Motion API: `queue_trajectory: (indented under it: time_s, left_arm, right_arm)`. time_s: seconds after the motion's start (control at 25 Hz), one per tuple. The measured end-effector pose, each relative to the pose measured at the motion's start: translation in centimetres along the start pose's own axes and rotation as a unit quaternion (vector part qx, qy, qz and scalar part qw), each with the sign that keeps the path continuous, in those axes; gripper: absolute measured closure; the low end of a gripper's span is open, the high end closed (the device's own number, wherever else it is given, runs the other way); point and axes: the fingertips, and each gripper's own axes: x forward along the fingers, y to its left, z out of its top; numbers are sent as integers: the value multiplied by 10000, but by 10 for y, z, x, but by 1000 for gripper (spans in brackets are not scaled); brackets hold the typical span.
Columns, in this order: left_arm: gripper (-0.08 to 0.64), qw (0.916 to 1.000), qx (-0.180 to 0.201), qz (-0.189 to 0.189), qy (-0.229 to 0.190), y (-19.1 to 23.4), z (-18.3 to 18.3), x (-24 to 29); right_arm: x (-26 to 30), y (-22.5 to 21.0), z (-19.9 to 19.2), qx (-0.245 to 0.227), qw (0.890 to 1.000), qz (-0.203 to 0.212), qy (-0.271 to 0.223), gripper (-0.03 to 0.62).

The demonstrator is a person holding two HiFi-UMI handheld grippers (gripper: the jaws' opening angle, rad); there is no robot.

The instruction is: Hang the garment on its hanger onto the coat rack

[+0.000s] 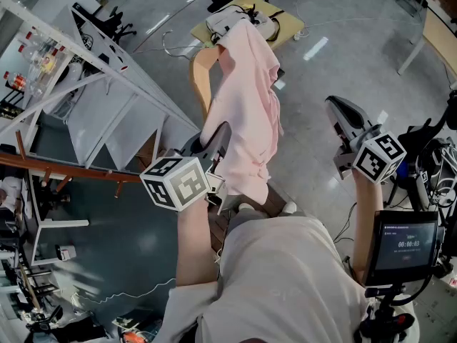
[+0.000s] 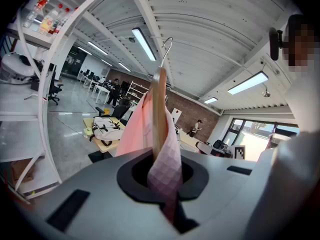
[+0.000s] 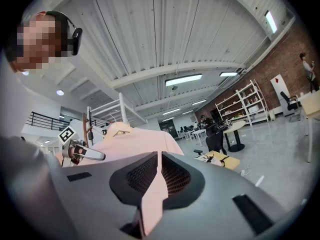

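A pink garment (image 1: 246,106) hangs from a wooden hanger (image 1: 200,70) whose metal hook (image 2: 167,46) points up. My left gripper (image 1: 218,140) is shut on the lower part of the hanger and the cloth over it; in the left gripper view the wood (image 2: 159,109) and pink cloth (image 2: 167,169) run between the jaws. To the right, well apart from the garment, my right gripper (image 1: 341,113) is raised with its jaws together and nothing in them. From the right gripper (image 3: 158,160) the garment (image 3: 140,141) shows spread on its hanger. A brown wooden rail with pegs (image 1: 64,168) lies to the left.
A white metal shelving frame (image 1: 107,84) stands between the rail and the garment. Behind the garment, a yellow table (image 1: 289,21) carries a white backpack (image 1: 235,18). At the right stands a dark screen on a stand (image 1: 407,245). Grey floor lies all around.
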Motion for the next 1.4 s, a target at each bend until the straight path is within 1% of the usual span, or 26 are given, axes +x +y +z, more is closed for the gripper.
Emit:
queue_trajectory:
  time_s: [0.12, 0.2, 0.36, 0.44, 0.64, 0.8, 0.88, 0.96, 1.16, 1.28, 1.4]
  left_arm:
    - [554, 10000, 29, -17, -26, 3, 1, 0]
    - [554, 10000, -2, -5, -64, 19, 6, -9]
    - [554, 9998, -99, 75, -166, 72, 23, -48]
    - [554, 9997, -89, 95, -201, 87, 30, -62]
    - [554, 9997, 56, 173, -132, 91, 32, -85]
    - [554, 9984, -67, 511, -237, 144, 40, -110]
    - [554, 9969, -133, 707, -305, 163, 41, -121]
    - [554, 9953, -195, 862, -386, 170, 43, -133]
    - [554, 9918, -375, 1082, -561, 179, 41, -165]
    - [554, 9868, -560, 1332, -731, 198, 41, -183]
    - [554, 9814, -579, 1627, -835, 210, 40, -205]
  right_arm:
    - [10, -1, -9, 14, 9999, 110, 13, 561]
    - [32, 8, -15, 9, 9998, 178, 36, 561]
    - [102, 52, -28, 39, 9992, 338, 189, 561]
    - [132, 70, -30, 28, 9988, 447, 180, 561]
    - [173, 106, -22, -8, 9967, 803, 76, 561]
    - [244, 145, -43, -47, 9910, 1316, 231, 561]
    - [271, 161, -52, -16, 9875, 1532, 363, 561]
    - [285, 175, -55, -31, 9837, 1735, 464, 561]
    - [305, 208, -56, -73, 9751, 2137, 595, 561]
    - [330, 222, -66, -102, 9672, 2437, 714, 561]
    - [349, 239, -73, -94, 9589, 2721, 793, 561]
